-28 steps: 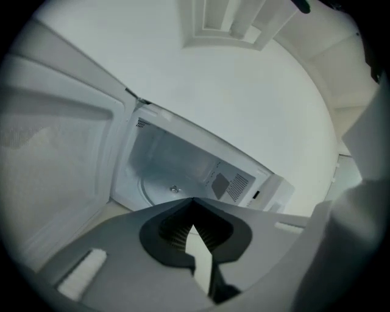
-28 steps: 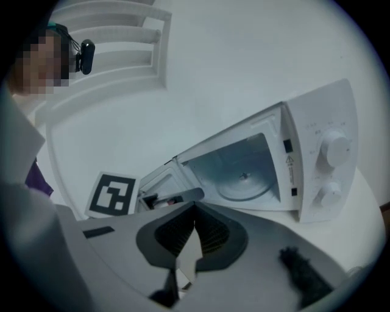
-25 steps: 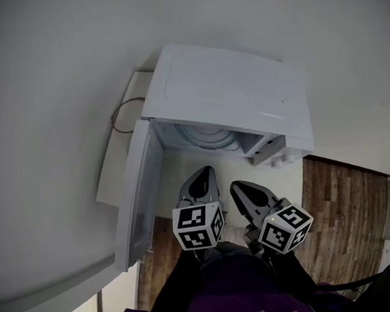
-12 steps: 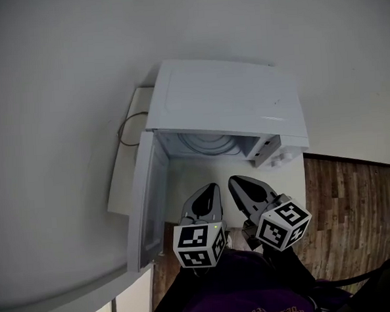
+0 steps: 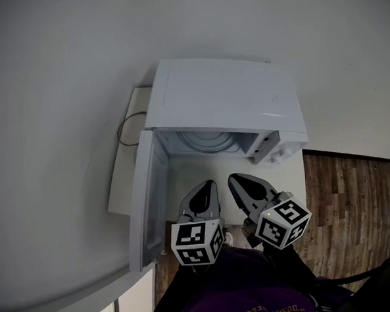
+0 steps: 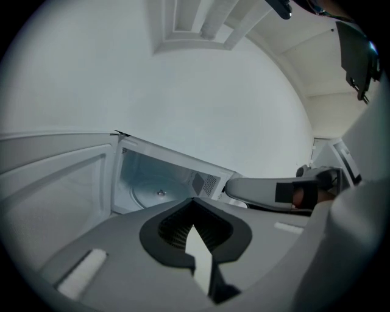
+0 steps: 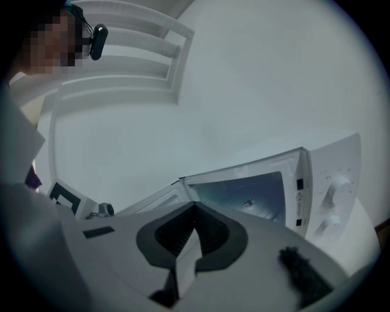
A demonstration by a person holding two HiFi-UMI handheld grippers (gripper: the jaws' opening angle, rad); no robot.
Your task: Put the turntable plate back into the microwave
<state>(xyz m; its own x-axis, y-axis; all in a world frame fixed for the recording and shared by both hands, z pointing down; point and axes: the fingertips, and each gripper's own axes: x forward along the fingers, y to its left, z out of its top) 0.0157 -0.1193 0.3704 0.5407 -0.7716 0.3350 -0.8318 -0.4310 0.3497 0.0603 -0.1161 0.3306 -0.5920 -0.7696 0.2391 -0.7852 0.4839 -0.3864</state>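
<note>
The white microwave stands with its door swung open to the left. Inside the cavity the round glass turntable plate lies flat on the floor; in the left gripper view the plate shows its centre hub. My left gripper and right gripper hover side by side in front of the opening, short of it. Both are shut, with nothing between the jaws. The left gripper and right gripper point at the cavity.
The microwave's control knobs are on its right side. A cable loop lies on the white counter to the left. Wooden floor shows at the right. The open door bounds the left side.
Both grippers have risen a little in front of the microwave and stay shut. The plate has not moved.
</note>
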